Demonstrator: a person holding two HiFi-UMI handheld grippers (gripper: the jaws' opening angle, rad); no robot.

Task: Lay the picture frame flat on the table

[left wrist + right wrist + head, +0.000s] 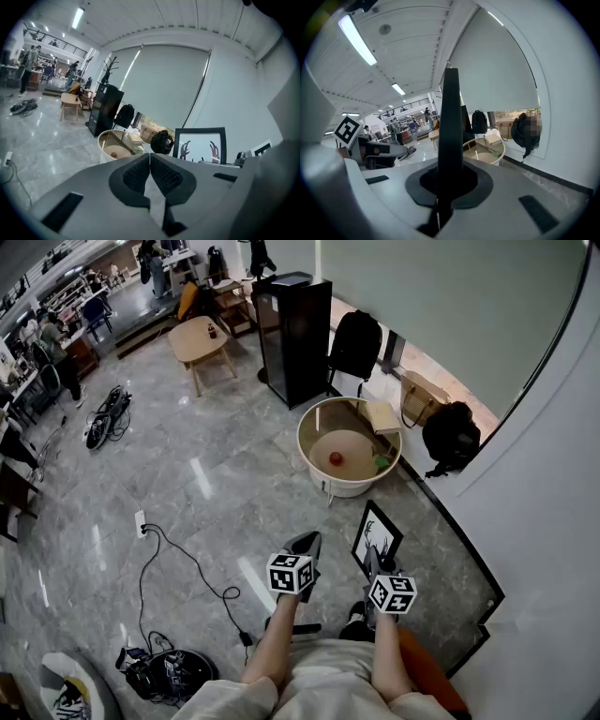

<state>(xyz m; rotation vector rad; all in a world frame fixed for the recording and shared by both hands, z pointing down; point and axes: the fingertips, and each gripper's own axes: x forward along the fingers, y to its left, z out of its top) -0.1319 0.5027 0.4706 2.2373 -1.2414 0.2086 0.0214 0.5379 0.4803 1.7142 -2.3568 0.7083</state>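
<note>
Left gripper (307, 543) idle; picture frame (377, 534) upright in right gripper (377, 568).
Your left gripper's fingers (136, 176) are pressed together on nothing. Just to its right, the picture frame stands upright in the air over the grey floor (206, 493), and your right gripper's fingers clamp its lower edge, seen edge-on in the right gripper view.

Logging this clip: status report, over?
Left claw shut, empty. Right claw shut on frame. Frame upright, not yet on table. Ball on table.
</note>
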